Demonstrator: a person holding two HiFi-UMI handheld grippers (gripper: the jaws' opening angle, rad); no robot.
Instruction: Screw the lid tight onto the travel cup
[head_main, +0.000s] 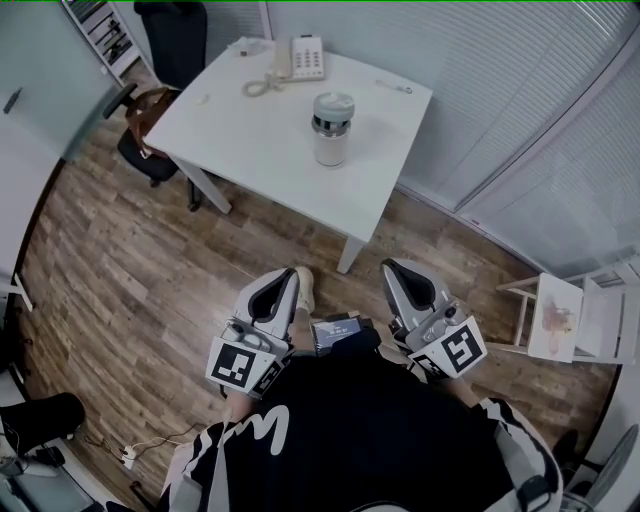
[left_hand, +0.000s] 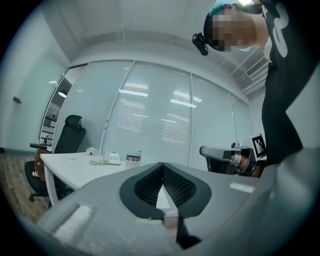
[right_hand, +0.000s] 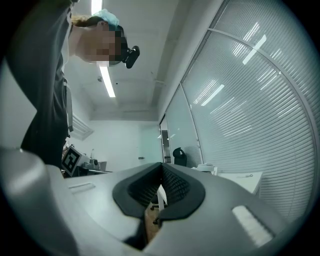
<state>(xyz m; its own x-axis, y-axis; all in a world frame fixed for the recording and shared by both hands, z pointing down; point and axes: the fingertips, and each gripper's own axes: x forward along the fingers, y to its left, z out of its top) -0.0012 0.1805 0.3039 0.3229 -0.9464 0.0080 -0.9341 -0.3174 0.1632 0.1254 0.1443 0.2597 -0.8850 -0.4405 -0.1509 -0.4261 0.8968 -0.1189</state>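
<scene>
A white travel cup (head_main: 331, 135) with a dark band and a pale lid (head_main: 333, 103) on top stands upright on the white table (head_main: 250, 140), toward its right side. In the left gripper view the cup (left_hand: 133, 159) shows small and far off on the table. My left gripper (head_main: 285, 283) and right gripper (head_main: 393, 272) hang side by side close to the person's body, over the wood floor, well short of the table. Both are shut with nothing between the jaws. The right gripper (left_hand: 209, 152) also appears in the left gripper view.
A white desk phone (head_main: 305, 58) with a coiled cord lies at the table's far edge. A black office chair (head_main: 152, 135) stands at the table's left. A white folding chair (head_main: 585, 318) is at the right. Glass walls with blinds run behind the table.
</scene>
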